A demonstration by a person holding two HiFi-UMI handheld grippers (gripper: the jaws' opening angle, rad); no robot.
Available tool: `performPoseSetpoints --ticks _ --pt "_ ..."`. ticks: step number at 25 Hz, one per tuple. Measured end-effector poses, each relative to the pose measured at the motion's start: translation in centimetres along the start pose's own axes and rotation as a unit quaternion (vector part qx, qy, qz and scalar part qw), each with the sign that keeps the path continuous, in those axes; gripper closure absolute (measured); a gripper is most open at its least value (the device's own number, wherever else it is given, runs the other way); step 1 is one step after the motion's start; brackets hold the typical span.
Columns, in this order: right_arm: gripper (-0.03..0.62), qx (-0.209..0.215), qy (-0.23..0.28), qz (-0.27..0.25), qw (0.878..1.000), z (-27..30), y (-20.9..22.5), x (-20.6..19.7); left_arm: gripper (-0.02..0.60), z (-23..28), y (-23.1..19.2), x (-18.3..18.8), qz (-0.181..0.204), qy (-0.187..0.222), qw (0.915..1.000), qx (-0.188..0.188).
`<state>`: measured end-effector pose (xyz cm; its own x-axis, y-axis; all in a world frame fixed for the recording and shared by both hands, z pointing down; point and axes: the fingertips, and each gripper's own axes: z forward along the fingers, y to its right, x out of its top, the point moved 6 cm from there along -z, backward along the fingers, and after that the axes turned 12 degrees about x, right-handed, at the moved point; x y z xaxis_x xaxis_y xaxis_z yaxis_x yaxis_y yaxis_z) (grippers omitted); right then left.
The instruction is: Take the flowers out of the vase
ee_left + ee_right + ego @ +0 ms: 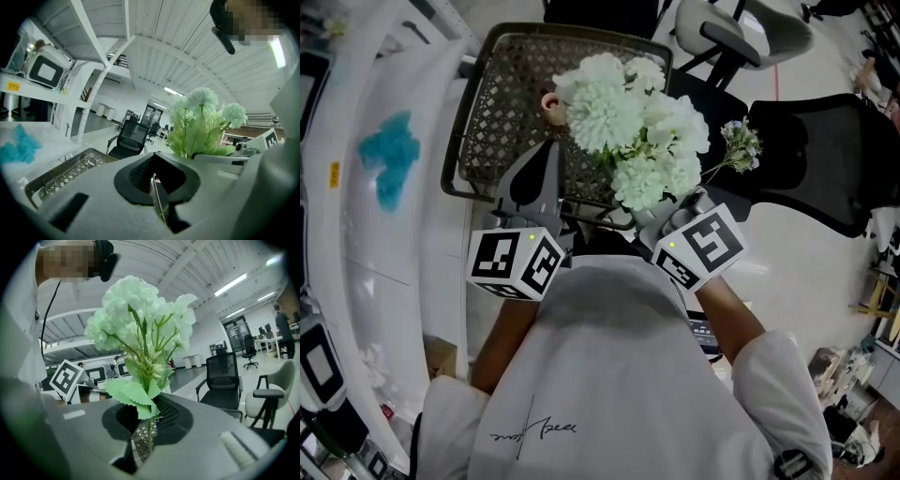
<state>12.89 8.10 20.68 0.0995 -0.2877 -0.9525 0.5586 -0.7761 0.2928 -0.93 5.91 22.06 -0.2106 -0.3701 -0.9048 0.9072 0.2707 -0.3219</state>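
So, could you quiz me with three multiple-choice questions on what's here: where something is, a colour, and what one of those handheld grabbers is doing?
1. The blue cloth lies: A on the white surface left of the wire basket; B inside the basket; C between the fingers.
2. The bunch of flowers is: A red; B yellow; C pale greenish white.
3. On the right gripper, the fingers are: A wide open and empty; B closed on the flower stem; C folded away.

Answers: 1 A, the head view shows it on the white surface beside the basket. 2 C, both gripper views show pale heads. 3 B, its own view shows the stem pinched between them.
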Motion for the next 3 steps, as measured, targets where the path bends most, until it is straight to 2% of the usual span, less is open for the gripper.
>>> performPoseSetpoints --ticks 3 --pt "0.546 0.001 0.002 0.001 1.000 -0.12 0.02 -0.04 0.577 -0.02 0.07 -0.08 -0.007 0.000 1.0000 0.001"
